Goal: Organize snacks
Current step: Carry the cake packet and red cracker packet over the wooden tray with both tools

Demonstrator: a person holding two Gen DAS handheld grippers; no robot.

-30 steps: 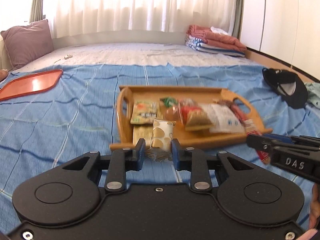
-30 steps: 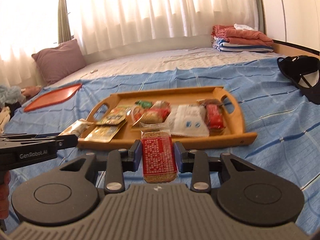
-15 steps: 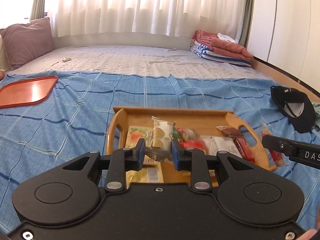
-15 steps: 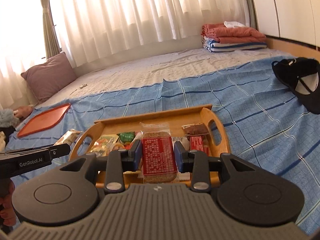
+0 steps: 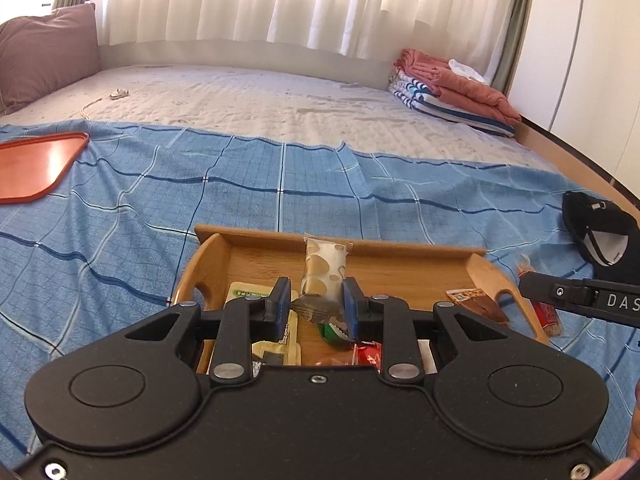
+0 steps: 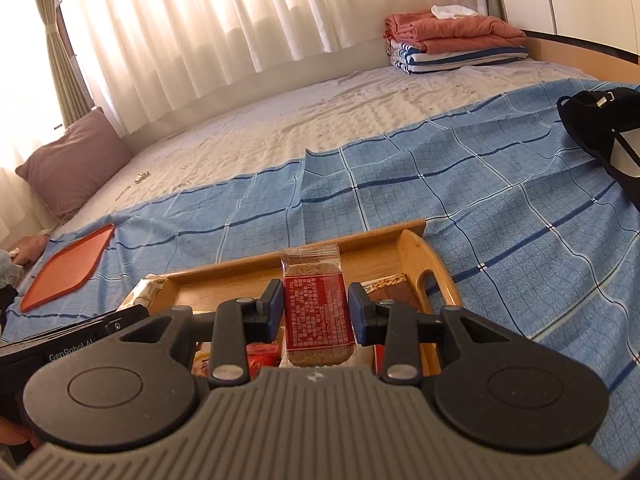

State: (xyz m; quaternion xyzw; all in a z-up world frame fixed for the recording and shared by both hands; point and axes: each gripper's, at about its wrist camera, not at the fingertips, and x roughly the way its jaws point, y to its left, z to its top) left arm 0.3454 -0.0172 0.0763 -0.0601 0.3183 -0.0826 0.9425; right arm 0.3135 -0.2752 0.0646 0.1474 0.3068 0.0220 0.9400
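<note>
Left tongs (image 5: 315, 307): clamped narrow on the crimped end of a white-and-gold wafer pack (image 5: 323, 268); the pack stands up past the pads, over the tray.
Right tongs (image 6: 316, 312): part-closed on a red-labelled bar (image 6: 316, 312), held upright by its long sides; seen from the left wrist, the bar's red end shows just beyond the tray's right handle.
Change: both tongs have come forward together; a second ago the tray lay ahead of them on the bed, now its near half sits under the tongs and only the far part shows.
Tray (image 5: 400, 246): wooden, on the blue checked sheet (image 5: 120, 208); other snacks lie in its near half, the far strip looks bare.
Meaning, judged: carry nearly done; both snacks hang over the tray, neither let go yet. Next call is to lower and release into the bare far strip.
Far: orange tray (image 5: 32, 164) left, black cap (image 5: 600, 236) right, folded bedding (image 6: 452, 40) by the curtain.
</note>
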